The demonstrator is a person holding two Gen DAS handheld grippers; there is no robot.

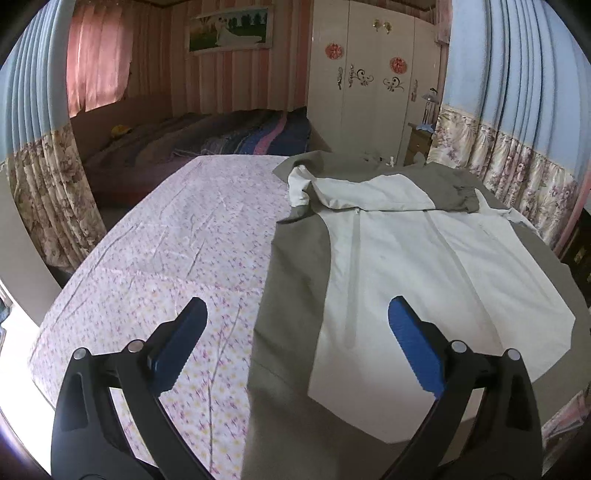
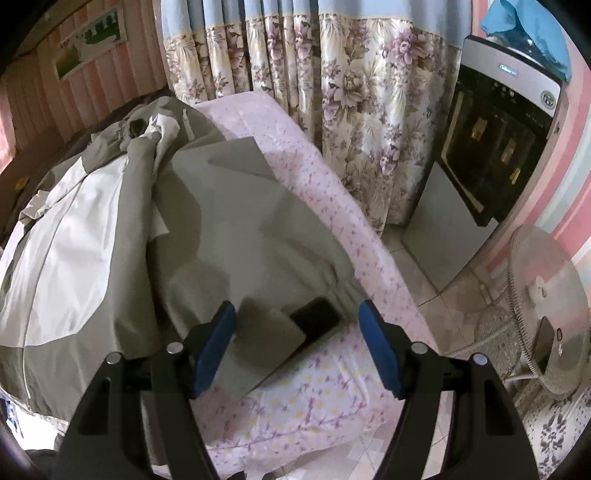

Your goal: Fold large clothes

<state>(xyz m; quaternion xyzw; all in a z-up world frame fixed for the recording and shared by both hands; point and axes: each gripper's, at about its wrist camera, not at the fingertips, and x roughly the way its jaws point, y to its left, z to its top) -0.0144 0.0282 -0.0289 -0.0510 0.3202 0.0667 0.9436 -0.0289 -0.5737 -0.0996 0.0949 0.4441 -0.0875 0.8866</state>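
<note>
The left gripper (image 1: 297, 325), with black arms and blue-padded fingers, stands spread wide and holds nothing; it hovers over the near left edge of the olive-green and white jacket (image 1: 399, 258). The jacket lies spread on the pink floral bed sheet (image 1: 177, 236), front up, with its hood and collar bunched at the far end. The right gripper (image 2: 297, 328), of the same build, is also spread wide and empty; between its fingers lies the olive cuff of the jacket's sleeve (image 2: 266, 347), with a black patch at its end, resting on the sheet near the bed's corner. Only the left wrist view shows, beyond the jacket, a second bed with a striped dark blanket (image 1: 236, 136), a white wardrobe with red flower decals (image 1: 373, 81) and a framed landscape picture (image 1: 231, 31) on the pink striped wall. Only the right wrist view shows, to the right of the jacket, a floral curtain (image 2: 369, 122), a black-and-silver water dispenser (image 2: 491, 147) and a grey standing fan (image 2: 546, 314) on the tiled floor.
</note>
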